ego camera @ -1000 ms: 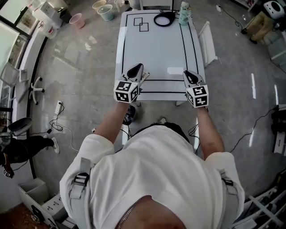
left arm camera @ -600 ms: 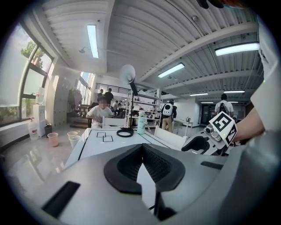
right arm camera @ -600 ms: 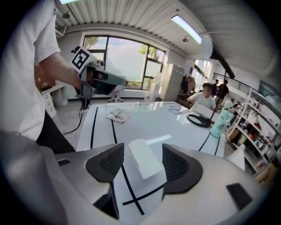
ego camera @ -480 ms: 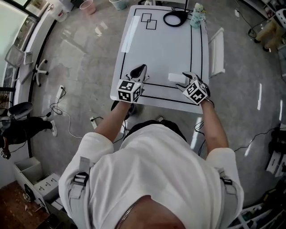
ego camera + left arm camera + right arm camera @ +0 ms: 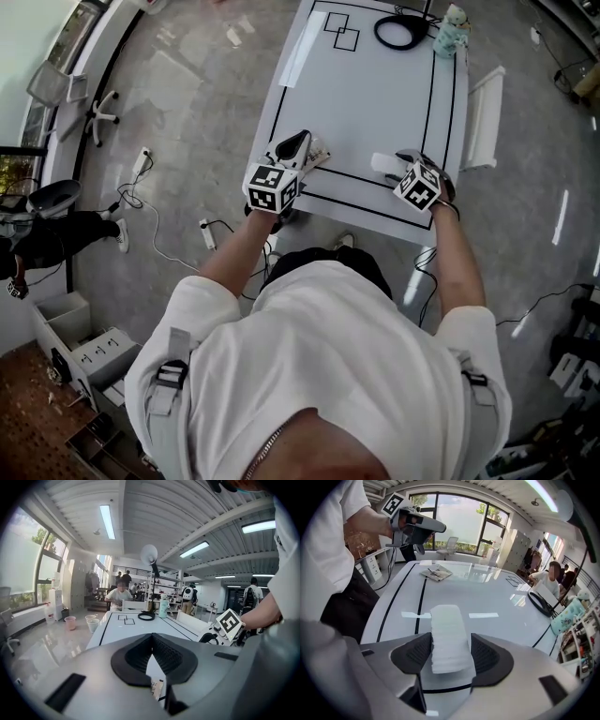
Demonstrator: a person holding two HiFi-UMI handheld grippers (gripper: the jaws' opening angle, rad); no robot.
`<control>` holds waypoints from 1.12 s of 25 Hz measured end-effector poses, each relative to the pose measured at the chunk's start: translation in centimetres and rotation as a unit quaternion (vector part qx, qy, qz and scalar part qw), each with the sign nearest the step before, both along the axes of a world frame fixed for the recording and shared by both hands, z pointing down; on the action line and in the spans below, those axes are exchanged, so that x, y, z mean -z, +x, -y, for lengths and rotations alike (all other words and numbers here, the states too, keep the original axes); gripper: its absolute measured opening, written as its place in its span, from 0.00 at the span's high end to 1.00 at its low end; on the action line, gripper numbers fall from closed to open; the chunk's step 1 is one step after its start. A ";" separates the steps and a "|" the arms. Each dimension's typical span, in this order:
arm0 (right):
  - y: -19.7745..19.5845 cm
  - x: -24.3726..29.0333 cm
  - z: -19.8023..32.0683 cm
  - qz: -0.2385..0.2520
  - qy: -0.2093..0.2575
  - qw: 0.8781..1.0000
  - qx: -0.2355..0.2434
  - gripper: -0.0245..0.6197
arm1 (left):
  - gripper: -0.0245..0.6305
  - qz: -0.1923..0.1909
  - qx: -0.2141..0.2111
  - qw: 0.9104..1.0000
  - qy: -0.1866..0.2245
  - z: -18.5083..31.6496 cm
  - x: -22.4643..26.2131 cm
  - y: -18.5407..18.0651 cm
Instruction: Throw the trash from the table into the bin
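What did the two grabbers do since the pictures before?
The right gripper tipped down over the white foam piece, and its jaws have just been opening. The foam now lies between them, not yet gripped. The left gripper stayed shut beside the small wrapper. Foam and wrapper are still on the table.

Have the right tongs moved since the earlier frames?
Yes. The right tongs have come forward and down from the near edge of the table onto the white foam strip, which now lies between their jaws; these have just been opening.
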State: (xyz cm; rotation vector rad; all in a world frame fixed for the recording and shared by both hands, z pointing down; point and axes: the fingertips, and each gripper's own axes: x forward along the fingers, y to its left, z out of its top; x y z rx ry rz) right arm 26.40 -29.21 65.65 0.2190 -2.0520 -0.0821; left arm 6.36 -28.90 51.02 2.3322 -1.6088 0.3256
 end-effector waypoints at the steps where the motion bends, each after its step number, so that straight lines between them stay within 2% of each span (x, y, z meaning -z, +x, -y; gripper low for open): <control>1: 0.0 0.0 0.1 0.002 -0.001 1.000 -0.005 0.55 | 0.95 0.000 0.004 1.000 0.000 -0.1 0.0 -0.4; 6: -1.3 1.6 0.8 0.044 0.006 0.998 -0.055 0.57 | 0.95 0.001 0.023 1.000 0.003 -0.9 0.3 -2.9; 11: -5.4 5.8 1.3 0.123 0.030 0.986 -0.105 0.57 | 0.95 -0.006 0.045 0.999 0.018 -2.2 1.9 -6.8; 15: -10.3 9.7 0.7 0.188 0.045 0.972 -0.133 0.57 | 0.95 -0.003 0.053 0.998 0.036 -3.7 3.4 -11.1; 20: -18.0 13.6 -0.5 0.244 0.064 0.956 -0.151 0.57 | 0.95 -0.010 0.054 0.996 0.066 -5.6 5.2 -17.7; 28: -30.4 19.7 -3.6 0.327 0.080 0.917 -0.215 0.57 | 0.95 -0.024 0.032 0.994 0.102 -8.8 8.0 -29.3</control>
